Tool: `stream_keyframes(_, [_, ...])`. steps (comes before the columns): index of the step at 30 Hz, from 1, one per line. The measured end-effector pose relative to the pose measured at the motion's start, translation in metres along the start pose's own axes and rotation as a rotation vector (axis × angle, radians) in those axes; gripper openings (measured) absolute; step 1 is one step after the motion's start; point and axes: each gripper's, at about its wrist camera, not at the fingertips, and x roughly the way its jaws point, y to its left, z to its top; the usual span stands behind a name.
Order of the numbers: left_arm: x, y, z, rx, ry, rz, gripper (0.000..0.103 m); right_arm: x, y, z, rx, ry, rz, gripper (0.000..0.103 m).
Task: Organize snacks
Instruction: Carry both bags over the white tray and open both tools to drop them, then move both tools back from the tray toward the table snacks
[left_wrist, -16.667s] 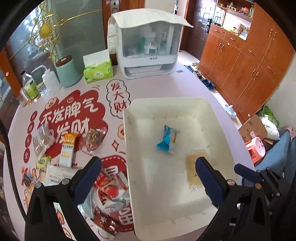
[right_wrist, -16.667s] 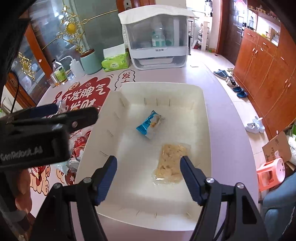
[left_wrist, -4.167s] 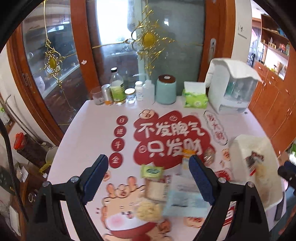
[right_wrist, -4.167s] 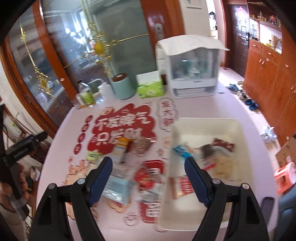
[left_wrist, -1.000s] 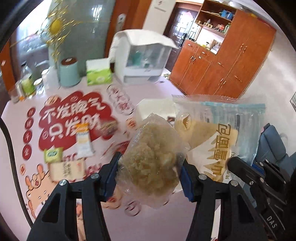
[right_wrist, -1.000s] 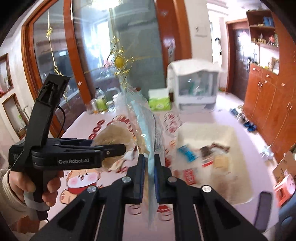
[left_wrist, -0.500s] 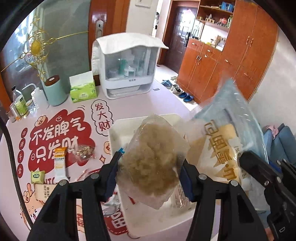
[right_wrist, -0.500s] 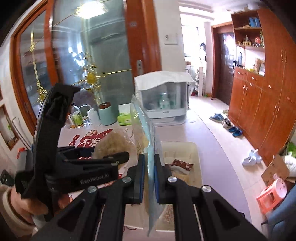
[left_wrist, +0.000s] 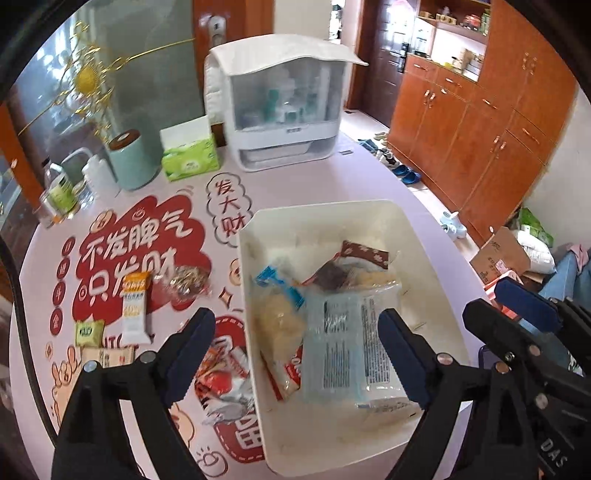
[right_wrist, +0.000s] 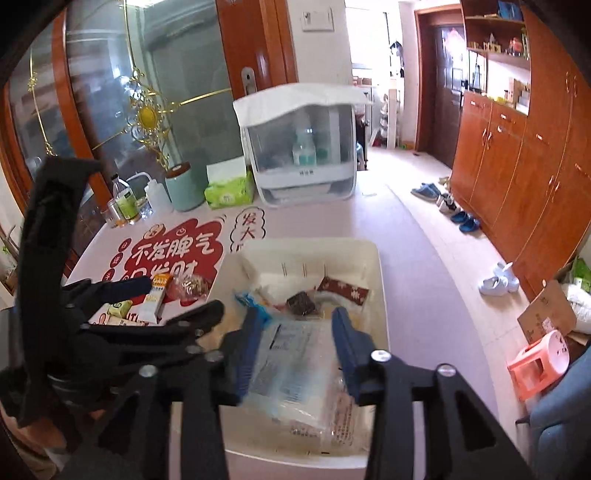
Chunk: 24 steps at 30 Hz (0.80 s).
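Observation:
A white bin (left_wrist: 424, 236) (right_wrist: 380, 280) holds several snacks: a large blue clear bag (left_wrist: 347, 347) (right_wrist: 295, 365), a clear pack of yellowish food (left_wrist: 280, 325), a small blue packet (left_wrist: 271, 277) and a dark red packet (left_wrist: 365, 253) (right_wrist: 343, 290). My left gripper (left_wrist: 295, 350) is open and empty above the bin's near left side. My right gripper (right_wrist: 295, 339) is open and empty above the blue bag. More snacks lie on the table left of the bin: an orange and white bar (left_wrist: 135, 302), a green packet (left_wrist: 88, 332), a red wrapper (left_wrist: 221, 373).
The table has a pink cover with red lettering (left_wrist: 129, 251). At its far edge stand a white covered rack (left_wrist: 280, 110), a green tissue pack (left_wrist: 190, 157), a teal canister (left_wrist: 129, 162) and bottles (left_wrist: 59, 188). Wooden cabinets (left_wrist: 480, 129) are on the right.
Both grippers have opened. The yellowish pack left my left gripper and the blue bag left my right gripper; both now lie in the bin.

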Motion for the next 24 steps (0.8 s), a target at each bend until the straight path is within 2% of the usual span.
stream_keyframes(9, [-0.027,0.031,-0.031,-0.097,-0.011,0.014,0.089,0.009,0.018,-0.017,-0.015,0.062,0.055,0.043])
stream_keyframes(24, [-0.090,0.071,-0.077,-0.119,-0.104,0.099,0.089,-0.023,0.043,-0.032,-0.002,0.051,0.083,0.043])
